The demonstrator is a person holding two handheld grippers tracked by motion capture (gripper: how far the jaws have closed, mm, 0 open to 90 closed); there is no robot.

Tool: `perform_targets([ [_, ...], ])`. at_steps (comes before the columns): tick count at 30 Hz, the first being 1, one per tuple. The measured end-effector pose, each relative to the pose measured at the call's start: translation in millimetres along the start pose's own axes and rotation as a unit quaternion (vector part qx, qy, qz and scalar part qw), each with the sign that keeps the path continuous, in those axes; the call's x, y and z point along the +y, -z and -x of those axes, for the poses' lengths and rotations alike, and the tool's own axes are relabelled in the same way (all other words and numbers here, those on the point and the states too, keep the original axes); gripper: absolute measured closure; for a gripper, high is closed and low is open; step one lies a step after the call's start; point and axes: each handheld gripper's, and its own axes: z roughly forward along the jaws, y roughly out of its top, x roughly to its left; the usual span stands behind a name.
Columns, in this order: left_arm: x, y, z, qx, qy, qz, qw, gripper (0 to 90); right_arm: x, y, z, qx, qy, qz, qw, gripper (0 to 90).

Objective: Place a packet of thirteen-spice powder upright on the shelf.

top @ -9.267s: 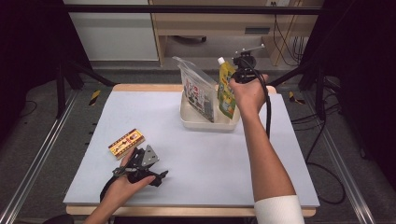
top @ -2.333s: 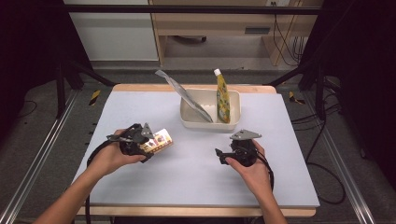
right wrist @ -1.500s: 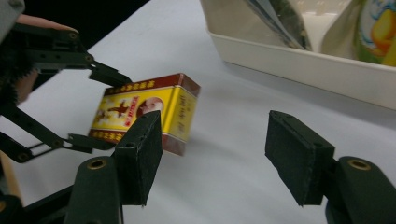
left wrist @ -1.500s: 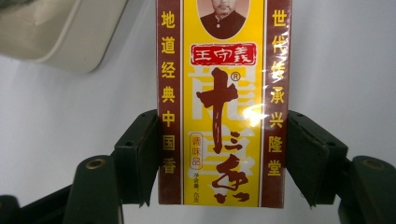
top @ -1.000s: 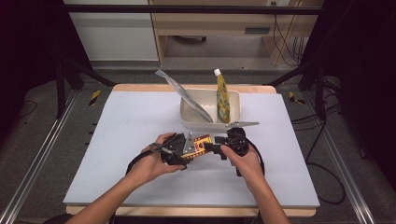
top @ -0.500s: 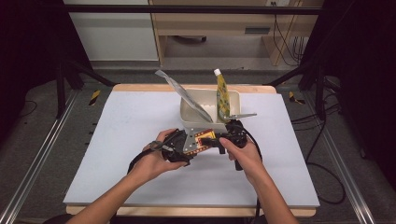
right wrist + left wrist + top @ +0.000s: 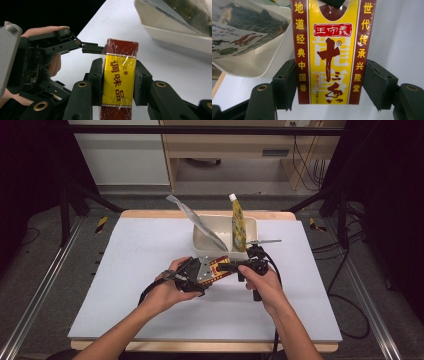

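White tabletop [image 7: 125, 270] with dark floor around it, and in the high view we're mid hand-off just short of the cream plastic tub [image 7: 200, 242] at 12 o'clock. Our left gripper [image 7: 192, 276] and right gripper [image 7: 231, 266] meet on the red-and-yellow cellophane-wrapped seasoning box [image 7: 218, 268].

Left gripper view: seasoning box [image 7: 329, 57] stands between our jaws, which sit slightly apart from its sides, so we've let go.

Right gripper view: jaws pinch the box [image 7: 119, 80] tight on both faces; left gripper [image 7: 85, 47] at 10 o'clock.

Next we'd guess: pull the left one clear, then carry the box toward the tub.
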Motion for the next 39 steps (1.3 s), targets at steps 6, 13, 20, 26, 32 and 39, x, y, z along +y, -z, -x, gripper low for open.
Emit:
perform_targets([
  [6, 2.0, 0.9, -2.9, -0.016, 0.028, 0.02, 0.9993, 29.9, 5.2, 9.3, -9.2, -0.027, 0.012, 0.004, 0.9995, 68.5],
  [13, -14.9, 11.7, -9.4, -0.016, 0.059, 0.004, 0.9981, 17.6, 12.5, 44.6, -20.5, -0.179, 0.068, 0.009, 0.9815, 68.6],
  [20, -54.5, 24.3, -13.6, 0.011, 0.114, -0.015, 0.9933, 13.5, 27.4, 95.7, -27.7, -0.283, 0.092, 0.021, 0.9545, 68.6],
  [26, -87.3, 36.7, -19.3, 0.038, 0.178, 0.001, 0.9833, 11.6, 54.7, 120.1, -27.0, -0.324, 0.089, 0.037, 0.9411, 68.6],
  [32, -115.6, 39.4, -20.4, 0.054, 0.198, -0.015, 0.9786, 10.4, 84.6, 123.0, -30.1, -0.338, 0.092, 0.053, 0.9351, 68.5],
  [39, -134.7, 43.7, -21.9, 0.063, 0.22, -0.017, 0.9733, 8.1, 114.6, 106.0, -31.3, -0.351, 0.095, 0.055, 0.9297, 68.5],
])
